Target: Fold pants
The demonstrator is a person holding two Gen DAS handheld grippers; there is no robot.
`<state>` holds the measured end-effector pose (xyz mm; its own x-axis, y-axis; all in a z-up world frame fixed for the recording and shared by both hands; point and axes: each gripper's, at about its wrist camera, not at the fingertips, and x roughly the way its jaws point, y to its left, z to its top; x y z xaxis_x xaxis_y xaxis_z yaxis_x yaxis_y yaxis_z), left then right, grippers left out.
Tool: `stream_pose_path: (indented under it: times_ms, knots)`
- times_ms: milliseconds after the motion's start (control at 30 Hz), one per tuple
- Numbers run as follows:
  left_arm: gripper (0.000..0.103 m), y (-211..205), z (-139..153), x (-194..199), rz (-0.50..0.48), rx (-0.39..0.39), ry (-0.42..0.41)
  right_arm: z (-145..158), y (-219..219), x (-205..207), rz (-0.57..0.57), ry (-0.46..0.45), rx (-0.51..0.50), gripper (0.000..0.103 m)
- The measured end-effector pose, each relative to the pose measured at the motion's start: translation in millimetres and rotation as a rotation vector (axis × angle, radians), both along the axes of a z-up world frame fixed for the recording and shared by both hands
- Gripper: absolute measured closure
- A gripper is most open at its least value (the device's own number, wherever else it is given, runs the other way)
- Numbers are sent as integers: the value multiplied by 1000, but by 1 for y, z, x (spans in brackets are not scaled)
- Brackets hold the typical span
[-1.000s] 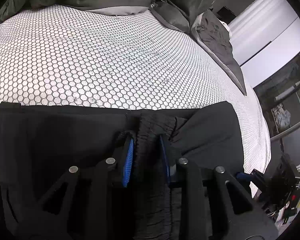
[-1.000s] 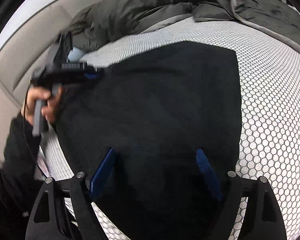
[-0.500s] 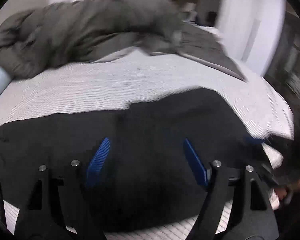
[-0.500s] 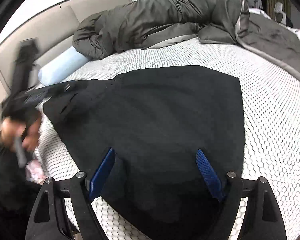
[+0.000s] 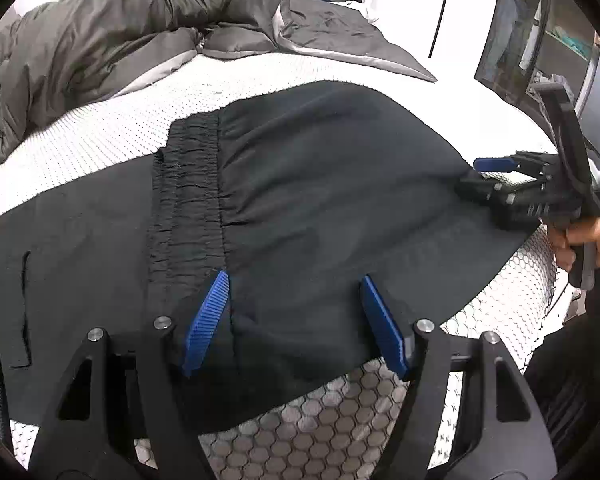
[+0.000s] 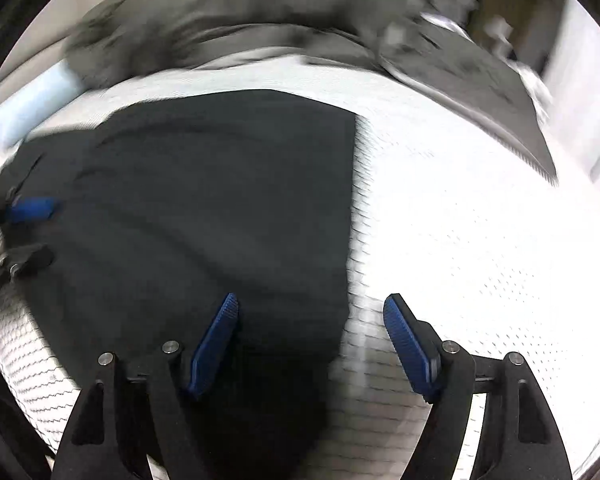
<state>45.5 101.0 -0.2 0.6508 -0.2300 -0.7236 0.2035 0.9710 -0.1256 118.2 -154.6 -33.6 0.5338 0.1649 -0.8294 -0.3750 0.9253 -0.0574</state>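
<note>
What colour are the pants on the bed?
Black. The pants show best in the left wrist view, lying on the white bed.

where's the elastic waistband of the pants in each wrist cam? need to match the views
Left wrist: the waistband runs as a ribbed strip left of centre, ending near the left gripper's left pad.
Right wrist: not discernible; the pants show only as blurred black cloth.
Shared landmark: the grey duvet behind the pants.
</note>
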Motion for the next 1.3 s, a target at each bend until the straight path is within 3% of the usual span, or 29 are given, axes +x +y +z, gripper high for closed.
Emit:
stream_pose_path:
  times_ms: [67,167,267,367,433,567,700,800,933,1067,1167,1300]
  knots:
    - [36,13,14,-4,22,-44,-16,8,-12,4,-30,23,92,27]
    - [32,38,40,-16,51,-107,-111,30,0,-5,19,-66,115,27]
    - [27,42,44,10,89,-113,-86,39,31,-4,119,-61,140,27]
    - [28,39,26,47,37,-82,3,23,66,13,172,21,94,27]
    - [35,38,4,60,38,-34,85,6,81,25,154,90,57,27]
    - [38,51,-3,63,24,-53,87,-4,80,35,145,77,-49,27]
    - [38,60,-1,62,30,-56,82,2,37,48,21,41,-103,27]
    - [38,61,10,59,67,-39,70,12,20,50,-2,37,-47,27]
    - [38,52,37,51,68,-24,-30,38,27,49,43,-24,55,27]
    - [39,45,32,90,40,-19,24,42,56,62,127,8,128,27]
    - [63,44,6,114,55,19,125,19,78,85,149,79,106,27]
    - [82,66,-1,113,64,-43,131,0,76,91,152,104,46,28]
